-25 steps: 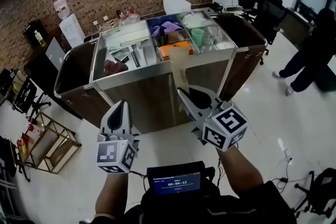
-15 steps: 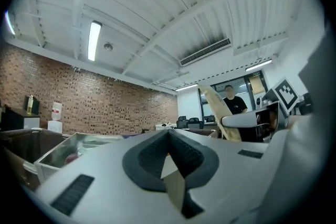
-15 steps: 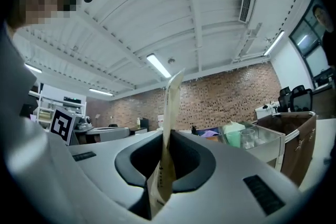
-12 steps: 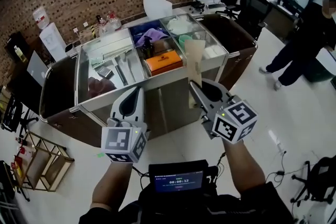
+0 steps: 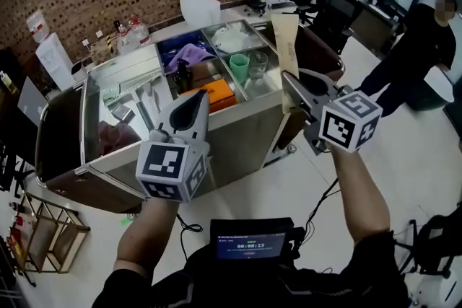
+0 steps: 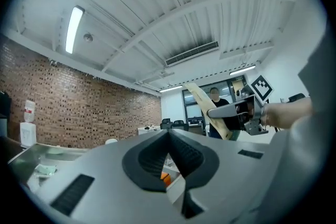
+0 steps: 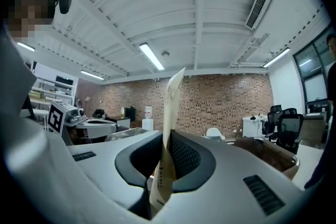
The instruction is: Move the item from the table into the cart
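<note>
Right gripper (image 7: 169, 136): jaws narrow, pinched on the lower end of a tan paper sleeve (image 7: 171, 107); nothing else is between them.
Tan paper sleeve: the task's thing; flat, standing upright out of the jaws, small print near its lower end; in the head view it is raised over the near right corner of the cart (image 5: 242, 128) and not yet inside.
Reason for hold: probably gripped low and edge-on so the long free end can be lowered into a compartment.
Left gripper (image 5: 200, 99): jaws closed together and empty, level over the cart's front; likely just carried along, free to steady something.
Cart top: steel bins, mostly occupied by an orange box (image 5: 216, 93), a green cup (image 5: 239, 66), a clear cup (image 5: 258, 63) and a purple cloth (image 5: 189, 54); flat metal pieces lie in the left bin.
Edges: raised steel rims divide the bins; a brown side bag (image 5: 319, 48) hangs just beside the sleeve.
Open room: bare floor (image 5: 253, 191) in front of the cart; a standing person (image 5: 415, 47) and office chairs (image 5: 328, 0) are well apart to the right.
</note>
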Tool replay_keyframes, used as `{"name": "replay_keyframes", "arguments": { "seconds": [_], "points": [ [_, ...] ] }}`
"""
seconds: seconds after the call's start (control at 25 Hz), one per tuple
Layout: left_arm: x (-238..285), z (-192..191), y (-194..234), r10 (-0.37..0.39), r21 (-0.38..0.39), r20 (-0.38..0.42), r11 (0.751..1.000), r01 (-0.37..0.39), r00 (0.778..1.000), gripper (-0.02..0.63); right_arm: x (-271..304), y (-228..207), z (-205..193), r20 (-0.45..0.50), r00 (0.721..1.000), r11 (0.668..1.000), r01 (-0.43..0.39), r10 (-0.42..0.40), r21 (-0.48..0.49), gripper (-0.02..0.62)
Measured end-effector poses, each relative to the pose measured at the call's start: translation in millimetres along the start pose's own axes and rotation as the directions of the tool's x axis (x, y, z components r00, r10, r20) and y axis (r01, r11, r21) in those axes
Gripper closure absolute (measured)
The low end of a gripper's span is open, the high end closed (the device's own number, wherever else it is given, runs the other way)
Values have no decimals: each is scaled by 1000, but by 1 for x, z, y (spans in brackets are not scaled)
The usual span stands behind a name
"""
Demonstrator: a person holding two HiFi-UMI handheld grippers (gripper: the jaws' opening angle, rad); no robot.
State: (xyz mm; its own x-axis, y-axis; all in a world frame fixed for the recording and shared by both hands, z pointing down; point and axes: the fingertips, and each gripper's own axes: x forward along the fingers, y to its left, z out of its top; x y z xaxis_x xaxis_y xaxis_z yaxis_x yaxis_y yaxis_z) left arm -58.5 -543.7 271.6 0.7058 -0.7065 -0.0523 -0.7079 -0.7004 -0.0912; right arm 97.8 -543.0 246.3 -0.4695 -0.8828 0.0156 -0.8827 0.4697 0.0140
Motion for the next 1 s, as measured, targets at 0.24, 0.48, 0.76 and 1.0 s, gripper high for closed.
{"name": "replay_keyframes", "arguments": {
  "seconds": [0.24, 0.48, 0.76, 1.0],
  "points": [
    [80, 5, -14, 21, -27, -20, 999, -22, 1000, 601, 14, -75, 11, -46, 996, 989, -87, 82, -119, 563],
    [139, 4, -2, 58, -39, -39, 997, -60, 998, 601, 71, -133, 15, -185, 957, 938, -262, 223, -228, 563],
    [191, -19, 43, 39, -40, -77, 998, -42, 996, 601, 140, -155, -21, -415, 852, 808, -472, 318, -351, 563],
    [227, -38, 67, 60, -62, -120, 996, -68, 991, 601, 165, -170, -64, -613, 680, 696, -662, 402, -279, 563]
  ]
}}
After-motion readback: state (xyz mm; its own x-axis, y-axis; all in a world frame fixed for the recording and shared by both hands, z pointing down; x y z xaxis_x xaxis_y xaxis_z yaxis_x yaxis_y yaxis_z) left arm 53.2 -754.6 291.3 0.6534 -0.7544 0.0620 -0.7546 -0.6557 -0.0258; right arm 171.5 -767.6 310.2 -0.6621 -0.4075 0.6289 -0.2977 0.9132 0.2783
